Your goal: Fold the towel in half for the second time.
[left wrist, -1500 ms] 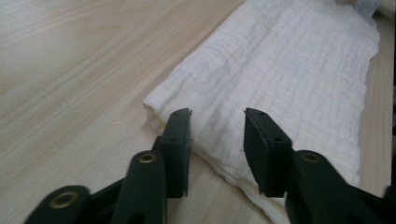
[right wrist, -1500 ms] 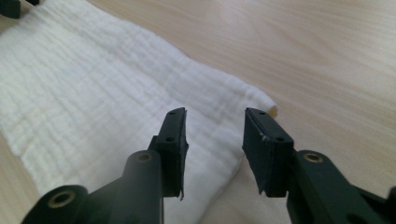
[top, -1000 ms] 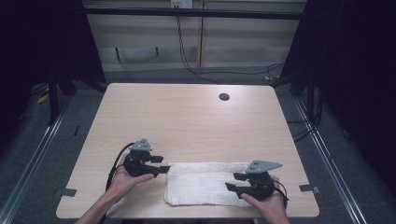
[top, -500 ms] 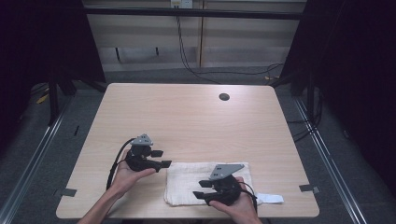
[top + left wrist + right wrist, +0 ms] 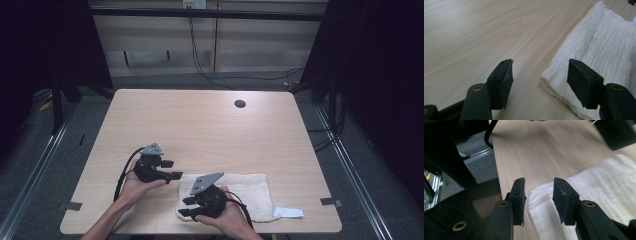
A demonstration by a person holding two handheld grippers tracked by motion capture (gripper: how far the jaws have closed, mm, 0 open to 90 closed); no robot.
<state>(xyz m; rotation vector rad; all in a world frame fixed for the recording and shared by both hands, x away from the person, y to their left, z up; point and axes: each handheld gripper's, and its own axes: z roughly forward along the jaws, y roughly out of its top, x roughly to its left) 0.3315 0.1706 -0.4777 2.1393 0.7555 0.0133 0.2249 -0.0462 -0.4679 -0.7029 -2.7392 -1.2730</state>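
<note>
Claws have both moved their jaws just now. The left claw (image 5: 172, 170) sits by the towel's far left corner, and its jaws have just been opening. They are spread wide, with nothing pinched; in the left gripper view the corner of the white towel (image 5: 599, 50) lies near one pad but no pad presses it. So that corner looks let go, or not yet picked up.

The right claw (image 5: 186, 206) was at the right end of the towel a second ago. Now it has slid across to the near left corner, over the folded towel (image 5: 250, 192). Its jaws have just been closing, yet they are partly apart. In the right gripper view the towel edge (image 5: 541, 192) lies just past the gap, and no pad squeezes it. My guess is that it wants to pinch this corner next.

The towel lies flat near the front edge of the table (image 5: 210, 125). A small white tag (image 5: 289, 212) pokes out at its right end. A dark round hole (image 5: 240, 104) sits far back on the table, well away. Nothing stands in the way, though the two claws are close together
</note>
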